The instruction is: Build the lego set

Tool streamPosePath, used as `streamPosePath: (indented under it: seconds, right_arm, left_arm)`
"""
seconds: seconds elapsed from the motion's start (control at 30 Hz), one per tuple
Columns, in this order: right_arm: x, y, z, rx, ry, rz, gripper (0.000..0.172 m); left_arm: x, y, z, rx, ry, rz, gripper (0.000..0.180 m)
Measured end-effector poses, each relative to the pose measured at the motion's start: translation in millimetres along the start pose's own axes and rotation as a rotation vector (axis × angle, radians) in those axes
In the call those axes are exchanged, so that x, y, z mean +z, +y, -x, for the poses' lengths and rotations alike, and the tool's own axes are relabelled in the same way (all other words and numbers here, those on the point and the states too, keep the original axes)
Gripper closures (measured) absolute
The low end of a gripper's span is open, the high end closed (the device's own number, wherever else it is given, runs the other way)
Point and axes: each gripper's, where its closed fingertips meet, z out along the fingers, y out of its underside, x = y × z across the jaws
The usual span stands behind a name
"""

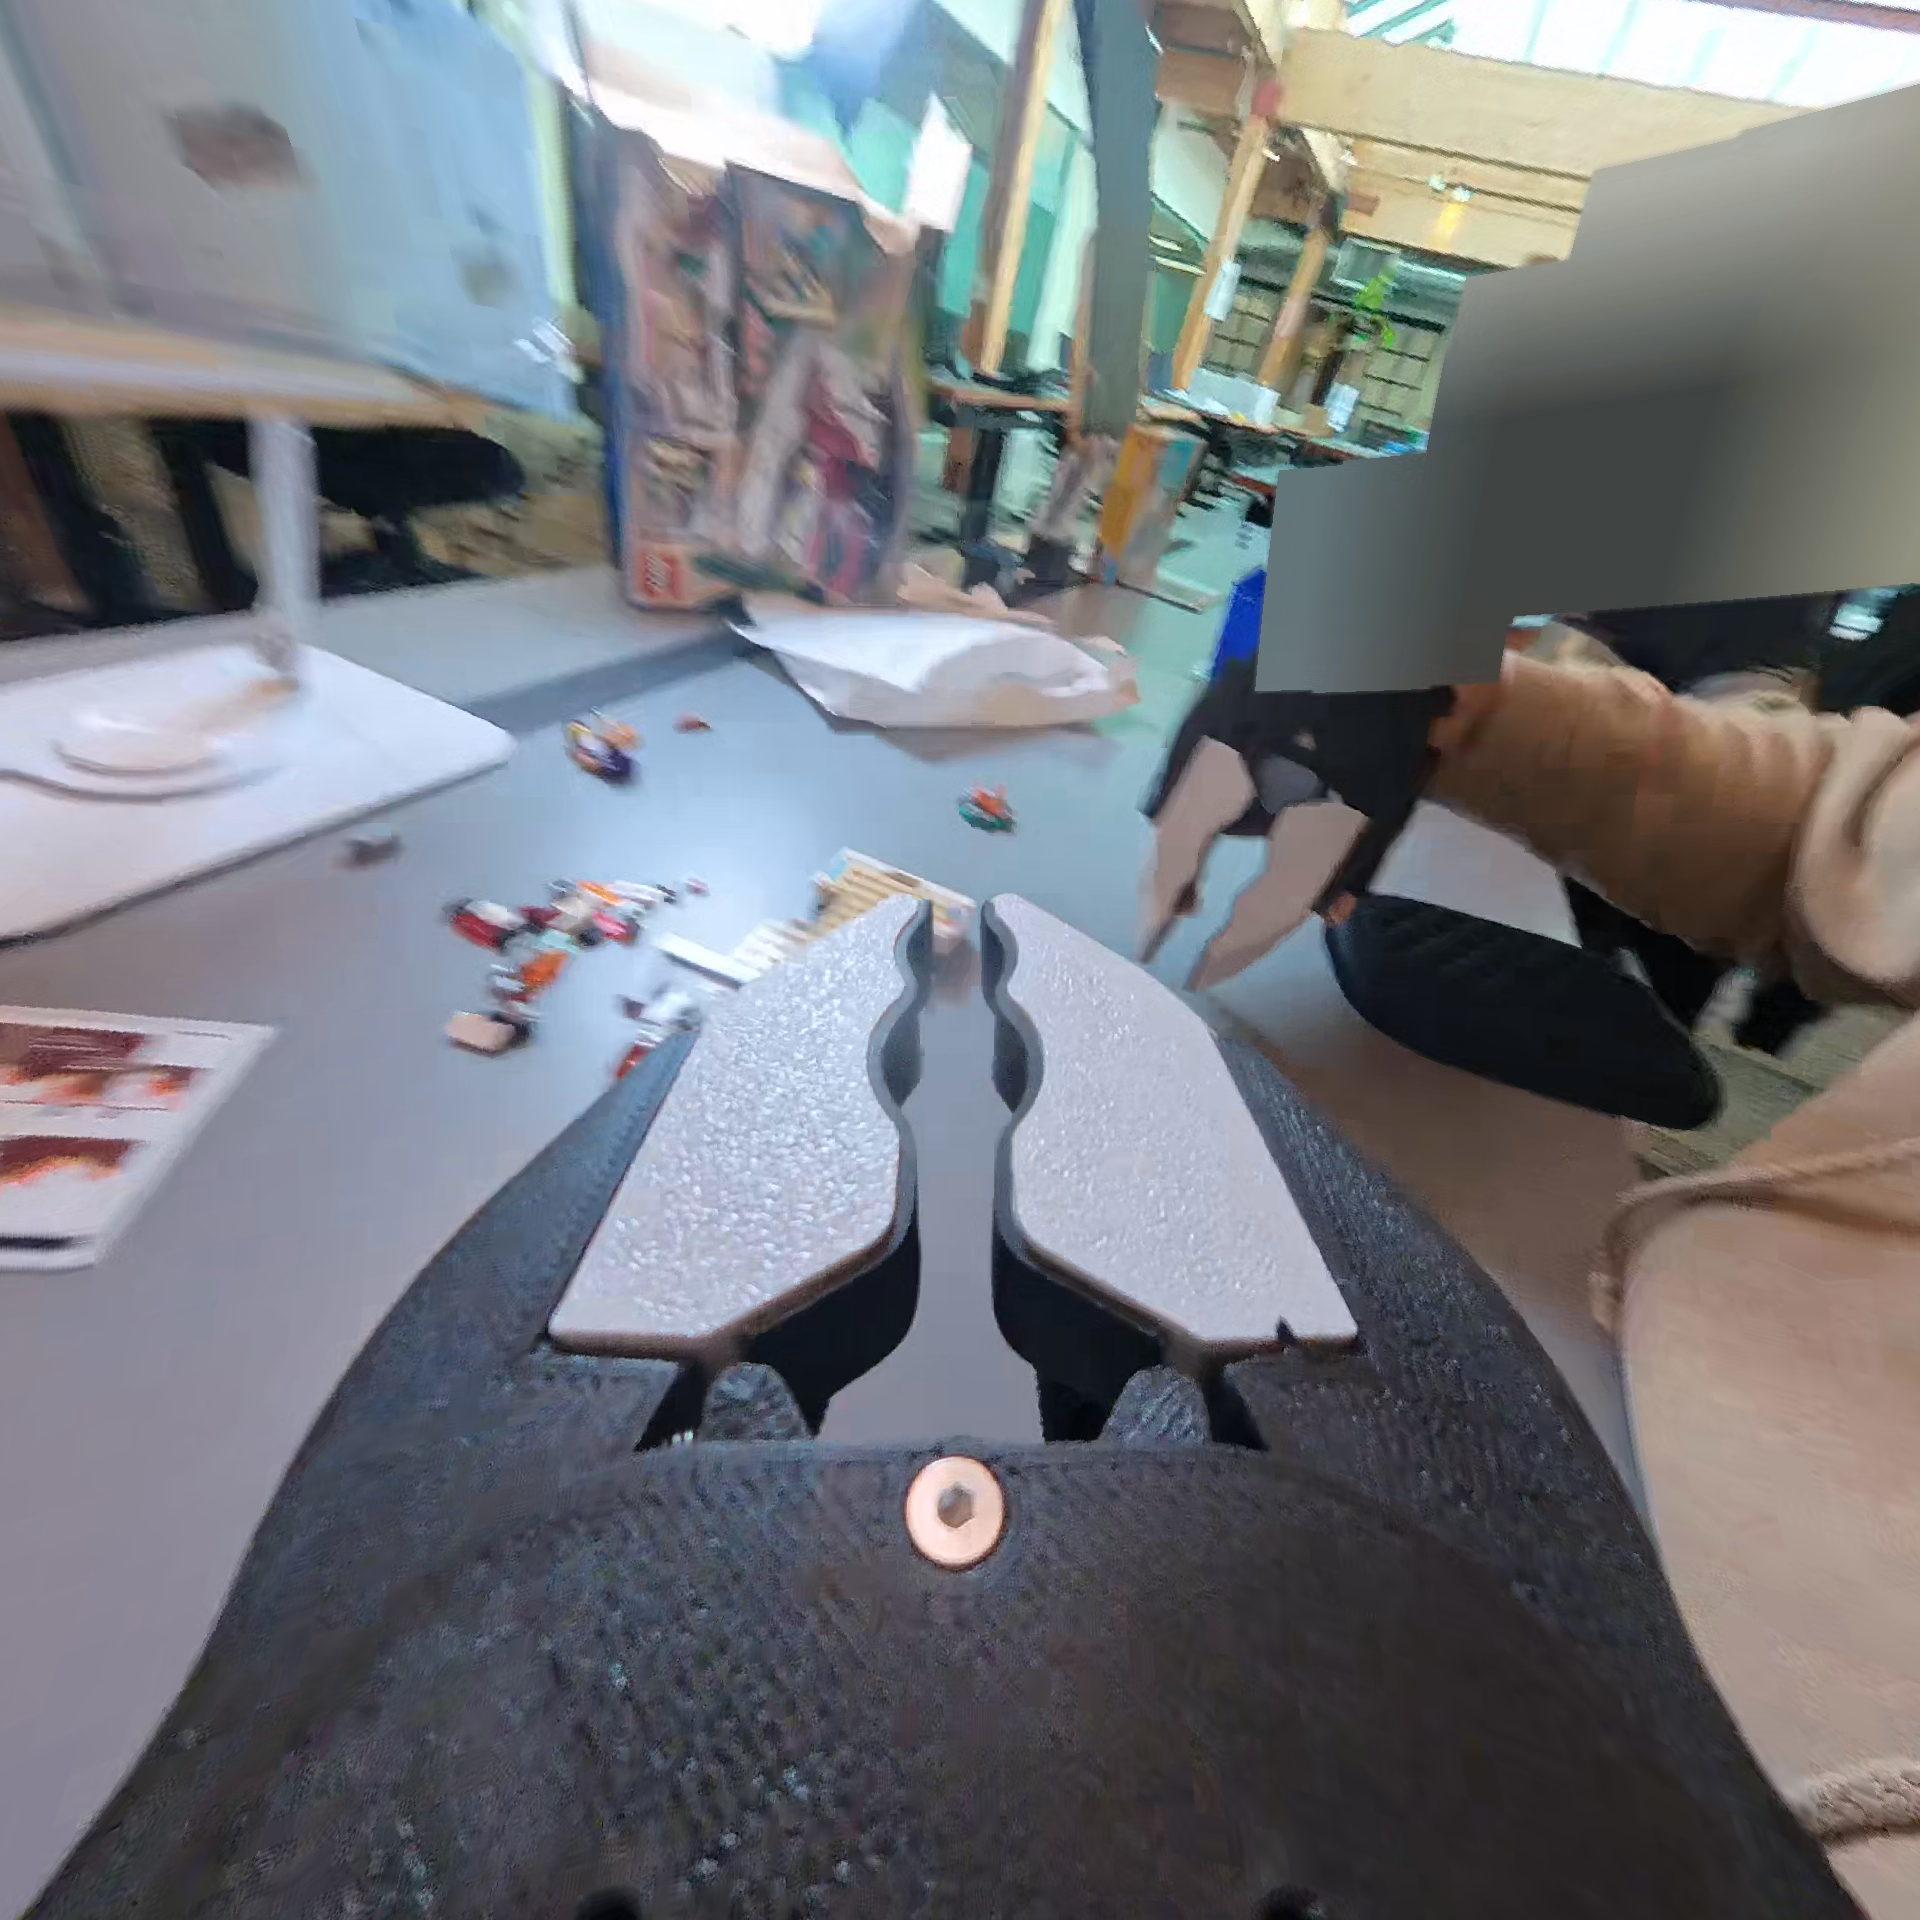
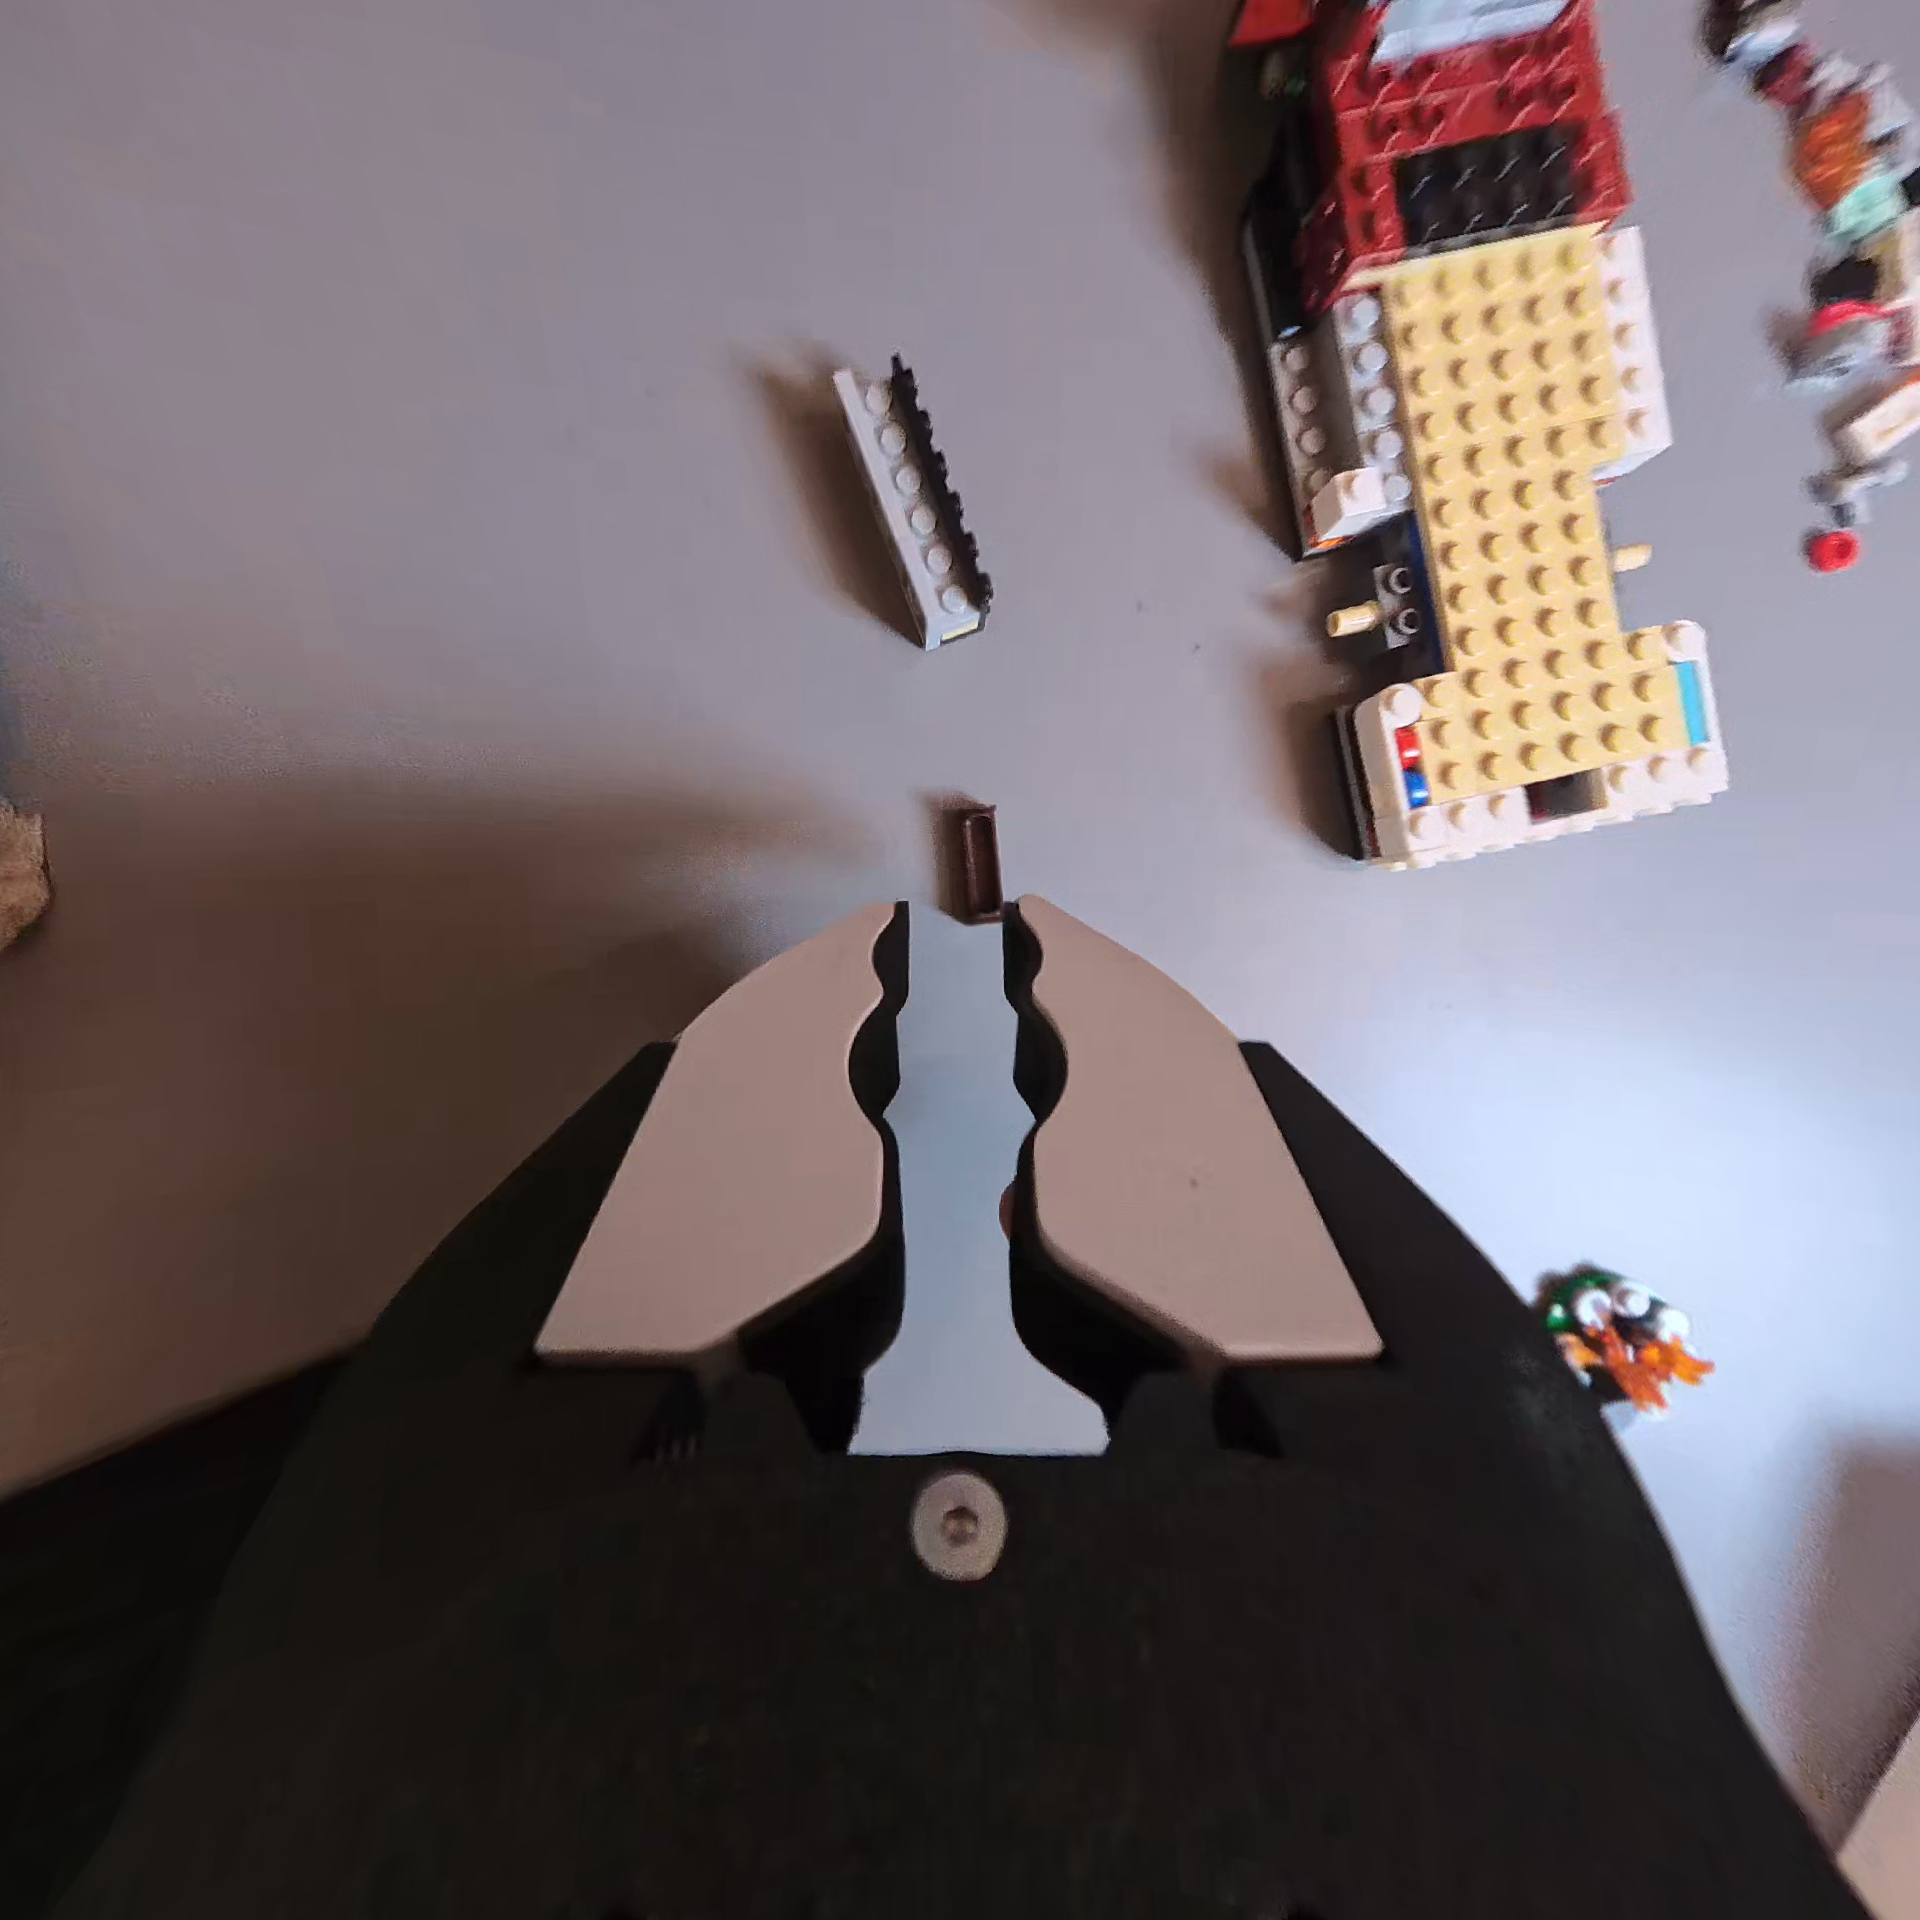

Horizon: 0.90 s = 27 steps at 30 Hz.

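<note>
One brown piece [image 2: 977, 864] is lying on the table [image 2: 416, 416] just beyond the right gripper [image 2: 956, 912], whose jaws are standing slightly open, gripping nothing. Left gripper [image 1: 954, 914] is hovering, jaws narrowly parted, bare.

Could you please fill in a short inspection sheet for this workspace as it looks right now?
Surface: grey table, matte.
Things: tan and white brick build; grey and black strip; small brown piece just beyond the right fingertips.
Clutter: loose bricks; booklet; white bag; toy box.
Grippers: left gripper slightly open, empty; right gripper open, nothing clamped.
Cables: nothing seen.
Surroundings: blurred workshop, timber posts.
</note>
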Motion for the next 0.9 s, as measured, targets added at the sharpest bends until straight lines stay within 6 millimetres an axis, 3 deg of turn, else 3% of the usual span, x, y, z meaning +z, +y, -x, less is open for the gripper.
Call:
streamPosePath:
  seconds: [0.1,0.2,0.27,0.33,0.43,0.6,0.77,0.83,0.9]
  right_arm:
    - [-16,-13,-7,0.076,0.178,-0.209,0.154]
    - [-36,-24,-12,0.203,0.327,-0.43,0.151]
    - [-47,-23,-15,0.259,0.396,-0.513,0.151]
    - [-55,-21,-19,0.291,0.456,-0.571,0.151]
    - [-64,-19,-24,0.313,0.5,-0.623,0.151]
    - [-75,-22,-28,0.263,0.574,-0.679,0.156]
    - [-74,-17,-30,0.265,0.593,-0.668,0.157]
    - [-73,-16,-31,0.271,0.588,-0.668,0.157]
    - [-71,-16,-31,0.269,0.582,-0.661,0.157]
  left_arm:
    - [-59,-49,50,0.132,-0.257,-0.077,0.176]
    - [-141,-82,122,0.254,-0.636,-0.014,0.179]
    - [-185,-79,167,0.231,-0.794,0.157,0.175]
    - [-206,-53,204,0.155,-0.811,0.399,0.167]
    - [-218,4,250,0.092,-0.741,0.771,0.157]
    - [-221,66,307,0.205,-0.591,1.121,0.158]
    - [-206,88,321,0.246,-0.407,1.168,0.158]
    - [-201,89,318,0.231,-0.359,1.155,0.171]
    - [-202,91,315,0.196,-0.348,1.167,0.172]
